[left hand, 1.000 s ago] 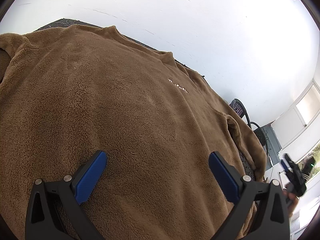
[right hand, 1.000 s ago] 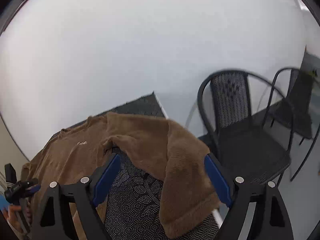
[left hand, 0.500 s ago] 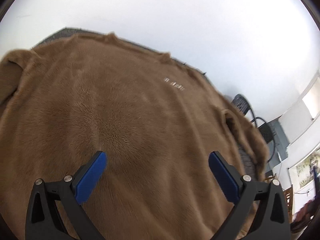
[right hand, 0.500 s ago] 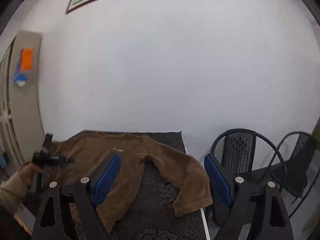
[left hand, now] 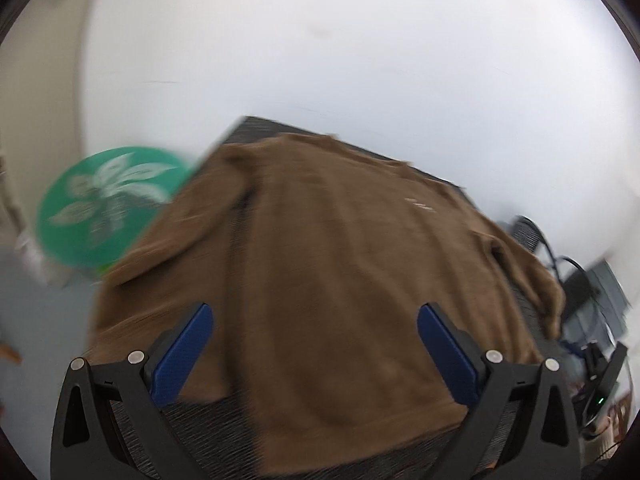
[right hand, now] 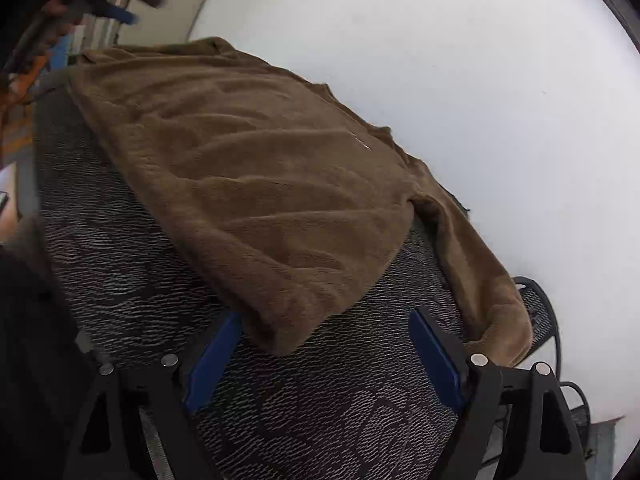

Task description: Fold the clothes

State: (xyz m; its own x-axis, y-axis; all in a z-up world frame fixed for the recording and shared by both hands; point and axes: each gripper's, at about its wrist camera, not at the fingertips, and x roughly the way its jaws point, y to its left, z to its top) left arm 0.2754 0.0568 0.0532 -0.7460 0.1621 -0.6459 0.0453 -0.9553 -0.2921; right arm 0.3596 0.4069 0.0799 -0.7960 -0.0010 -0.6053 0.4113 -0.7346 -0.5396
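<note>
Right wrist view, table: one dark patterned table [right hand: 304, 408] carries everything; a wide strip of it lies bare on the side nearest the grippers.
Sweatshirt: one brown fleece sweatshirt [right hand: 248, 184] lies spread flat on the table, chest up, with a small pale logo [left hand: 419, 205] showing on the front.
Fold state: no fold shows in the body; the hem corner [right hand: 280, 340] sits loose on the table and the surface carries only soft ripples.
Sleeves: two, both out to the sides; one sleeve [right hand: 480, 280] runs along the table edge and droops over it, the other sleeve [left hand: 176, 240] lies angled off the far side.
Progress: judged from the flat, open lay, the folding of sleeves and body is all left to do.
Chairs: at least one black metal chair [right hand: 540, 312] stands past the table edge; more may be hidden.
Green disc: one round green sign with a white leaf pattern [left hand: 108, 204], blurred, beside the table.
Right gripper [right hand: 324, 364]: jaws spread wide, holding nothing, low over the table with the hem corner between the blue pads.
Left gripper [left hand: 316, 356]: jaws spread wide, empty, raised above the lower body of the sweatshirt.
</note>
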